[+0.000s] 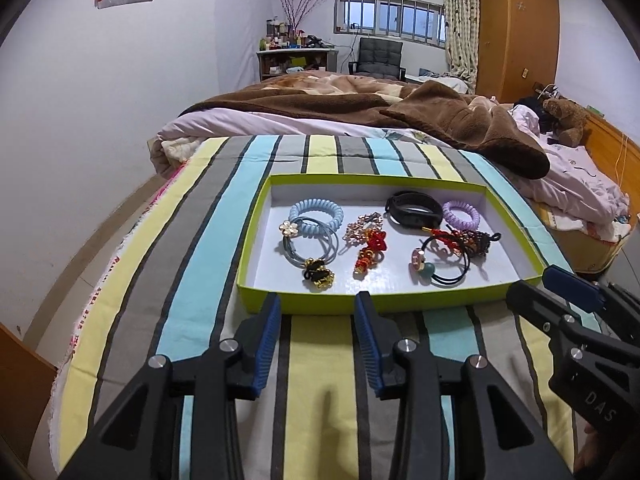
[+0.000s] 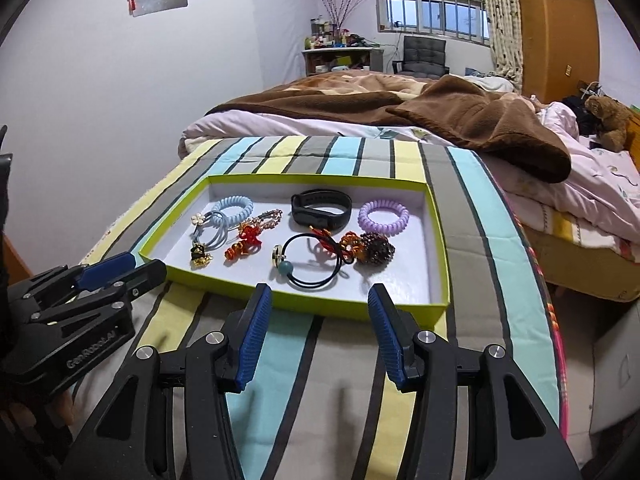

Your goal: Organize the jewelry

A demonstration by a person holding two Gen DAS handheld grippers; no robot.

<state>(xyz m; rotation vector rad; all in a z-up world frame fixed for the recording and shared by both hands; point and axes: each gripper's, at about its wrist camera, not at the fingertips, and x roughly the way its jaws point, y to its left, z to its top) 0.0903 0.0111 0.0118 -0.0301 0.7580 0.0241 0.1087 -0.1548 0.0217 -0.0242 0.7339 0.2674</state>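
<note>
A lime-green shallow box (image 1: 256, 216) (image 2: 436, 240) with a white floor lies on the striped cloth. In it are a blue coil hair tie (image 1: 316, 213) (image 2: 233, 205), a purple coil hair tie (image 1: 461, 215) (image 2: 383, 215), a black wristband (image 1: 414, 208) (image 2: 321, 207), a red knot charm (image 1: 370, 254) (image 2: 244, 245), a black hair tie with a teal bead (image 1: 425, 271) (image 2: 289, 269) and other pieces. My left gripper (image 1: 316, 300) (image 2: 132, 268) is open and empty in front of the box's near wall. My right gripper (image 2: 320, 294) (image 1: 536, 286) is open and empty at the box's near right.
The striped cloth (image 1: 304, 360) (image 2: 472, 216) covers a raised surface that drops off at left and right. Behind it is a bed with a brown blanket (image 1: 452, 116) (image 2: 480, 120) and a teddy bear (image 1: 566, 116). A wooden wardrobe (image 1: 516, 28) stands at the back right.
</note>
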